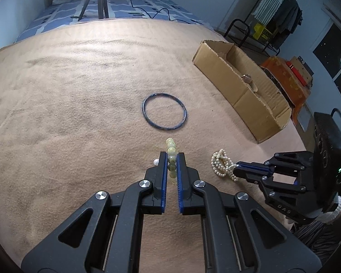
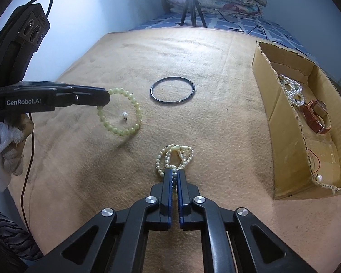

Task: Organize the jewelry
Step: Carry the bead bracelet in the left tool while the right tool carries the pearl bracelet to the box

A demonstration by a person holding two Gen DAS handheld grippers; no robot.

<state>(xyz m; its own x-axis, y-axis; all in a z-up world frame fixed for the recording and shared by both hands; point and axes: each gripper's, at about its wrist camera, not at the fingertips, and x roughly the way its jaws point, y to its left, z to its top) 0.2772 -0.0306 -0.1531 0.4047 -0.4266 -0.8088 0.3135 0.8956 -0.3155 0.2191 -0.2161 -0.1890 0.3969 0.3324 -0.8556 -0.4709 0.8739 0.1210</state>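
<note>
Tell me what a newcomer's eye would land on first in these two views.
Probably the pale green bead bracelet, hanging clear of the tan blanket in the shut fingers of the left gripper, with a pearl earring lying beneath it. Next, the right gripper pinching the cream pearl strand on the blanket. A dark bangle lies beyond, and the cardboard box at right holds pearls and a brown watch.

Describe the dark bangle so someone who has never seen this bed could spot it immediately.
Find the tan blanket covering the bed, with the cardboard box at its right edge. Left of the box, near the blanket's middle, beyond both grippers, lies the dark bangle. It is one thin, smooth, rigid ring lying flat and untouched, whereas the green bracelet and pearl bracelet are beaded and gripped.
</note>
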